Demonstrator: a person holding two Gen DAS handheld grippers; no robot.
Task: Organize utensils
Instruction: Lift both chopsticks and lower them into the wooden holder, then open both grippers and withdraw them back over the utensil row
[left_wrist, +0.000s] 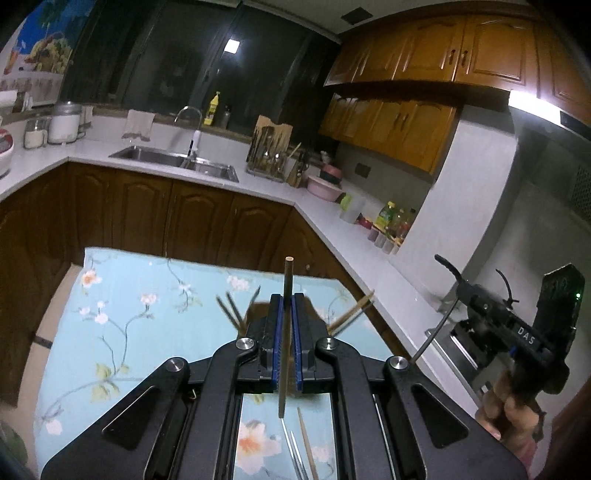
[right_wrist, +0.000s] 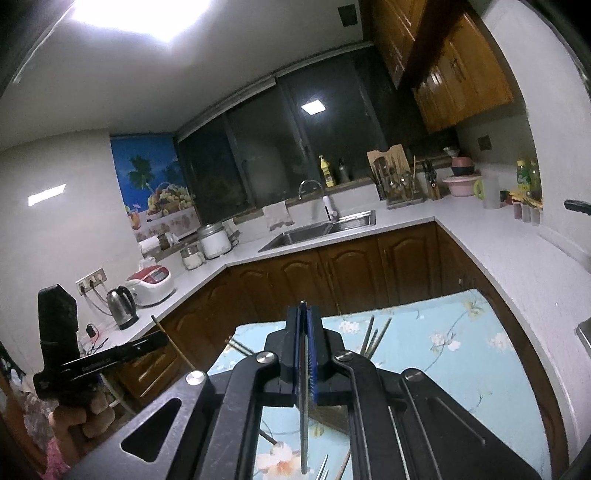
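My left gripper (left_wrist: 287, 297) is shut on a wooden chopstick (left_wrist: 288, 275) that stands upright between the blue pads, above the table's floral cloth (left_wrist: 147, 288). Right behind the gripper is a brown holder (left_wrist: 255, 309), mostly hidden, with several chopsticks (left_wrist: 229, 308) fanning out of it. My right gripper (right_wrist: 305, 308) is shut on a thin metal stick (right_wrist: 303, 424) that runs down through the jaws. In the right wrist view the holder's chopsticks (right_wrist: 373, 338) show just past the fingers. A fork (right_wrist: 322, 468) and loose sticks (left_wrist: 301, 448) lie on the cloth below.
An L-shaped white counter (left_wrist: 325, 221) wraps round the table, close on its right side, with a sink (left_wrist: 173, 158), a utensil rack (left_wrist: 269, 155), bowls and bottles. A kettle (right_wrist: 122, 302) and a rice cooker (right_wrist: 151, 284) stand on the left counter. A hand (right_wrist: 77, 413) holds the other gripper.
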